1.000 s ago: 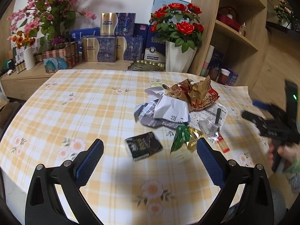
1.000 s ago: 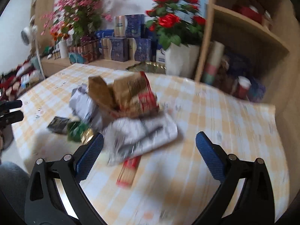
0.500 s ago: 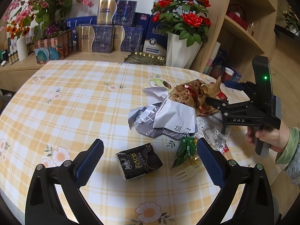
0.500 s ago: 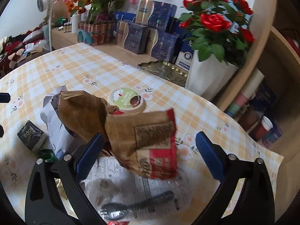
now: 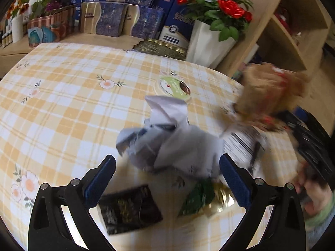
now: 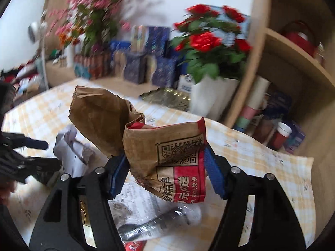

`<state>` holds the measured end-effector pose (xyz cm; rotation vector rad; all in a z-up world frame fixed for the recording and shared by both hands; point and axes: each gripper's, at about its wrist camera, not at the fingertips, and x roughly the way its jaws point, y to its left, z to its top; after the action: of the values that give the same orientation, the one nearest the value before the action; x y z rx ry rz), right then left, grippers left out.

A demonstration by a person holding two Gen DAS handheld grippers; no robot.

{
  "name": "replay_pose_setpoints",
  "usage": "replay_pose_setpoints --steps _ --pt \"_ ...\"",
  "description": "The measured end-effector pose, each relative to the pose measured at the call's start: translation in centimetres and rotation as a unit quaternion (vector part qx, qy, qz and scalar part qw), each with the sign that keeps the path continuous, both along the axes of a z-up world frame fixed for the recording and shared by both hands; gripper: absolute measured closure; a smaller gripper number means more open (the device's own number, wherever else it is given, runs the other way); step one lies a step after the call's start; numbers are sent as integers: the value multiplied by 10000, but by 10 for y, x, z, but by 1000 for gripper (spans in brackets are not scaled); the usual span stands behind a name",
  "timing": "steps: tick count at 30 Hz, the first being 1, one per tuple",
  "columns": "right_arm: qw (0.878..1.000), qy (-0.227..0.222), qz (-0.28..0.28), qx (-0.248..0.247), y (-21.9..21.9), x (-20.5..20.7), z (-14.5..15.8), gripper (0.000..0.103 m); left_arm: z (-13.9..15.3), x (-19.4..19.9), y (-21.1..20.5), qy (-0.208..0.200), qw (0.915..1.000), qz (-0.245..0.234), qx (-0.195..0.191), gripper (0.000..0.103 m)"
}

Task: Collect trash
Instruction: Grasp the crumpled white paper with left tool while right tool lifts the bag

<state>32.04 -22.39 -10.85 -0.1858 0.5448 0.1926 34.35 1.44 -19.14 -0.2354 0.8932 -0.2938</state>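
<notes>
Right gripper [image 6: 165, 171]: nearest item in the right wrist view. Its blue-padded fingers [image 6: 118, 172] have just been closing and now clench the crumpled brown paper bag [image 6: 163, 146], pads pressed on both sides of its printed red-and-brown lower half. The bag is up off the counter [image 6: 261, 163].

Clear plastic sleeve [image 6: 159, 223] holding a spoon: flat on the counter, directly below the bag.

Left gripper [image 5: 167, 175]: fingers [image 5: 100, 177] spread wide, released, grasping nothing. It hangs over the counter's near side, left of the bag.

Black packet [image 5: 129, 207]: lying on the counter under the left gripper, well left of the bag.

Green and gold wrapper [image 5: 201, 196]: just beside the black packet, on the side toward the bag.

Crumpled white paper [image 5: 167, 136]: a loose heap at the counter's middle, beyond the left gripper's open fingers, left of the bag and near it.

Round green-labelled lid [image 5: 173, 85]: flat on the counter behind the white paper.

White vase of red roses [image 6: 209, 96]: beyond the bag, at the counter's far edge.

Gold tray [image 6: 167, 98]: touching or nearly touching the vase's left side; cannot tell which.

Blue and gold boxes [image 5: 104, 18]: stacked farthest back, left of the vase.

Wooden shelf [image 6: 293, 62]: right of the vase.
</notes>
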Motion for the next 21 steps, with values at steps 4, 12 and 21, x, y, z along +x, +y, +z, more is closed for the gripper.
replay_pose_setpoints --steps 4,12,21 --pt "9994 -12 -183 289 -21 -19 5 36 -3 16 -12 146 9999 36 -34 6" --pt "9988 -11 -297 386 -42 -53 2 36 -10 25 -47 184 9985 -254 445 6" --pt "9961 44 -536 704 -55 -73 -5 36 -9 26 -51 46 9956 -460 820 61"
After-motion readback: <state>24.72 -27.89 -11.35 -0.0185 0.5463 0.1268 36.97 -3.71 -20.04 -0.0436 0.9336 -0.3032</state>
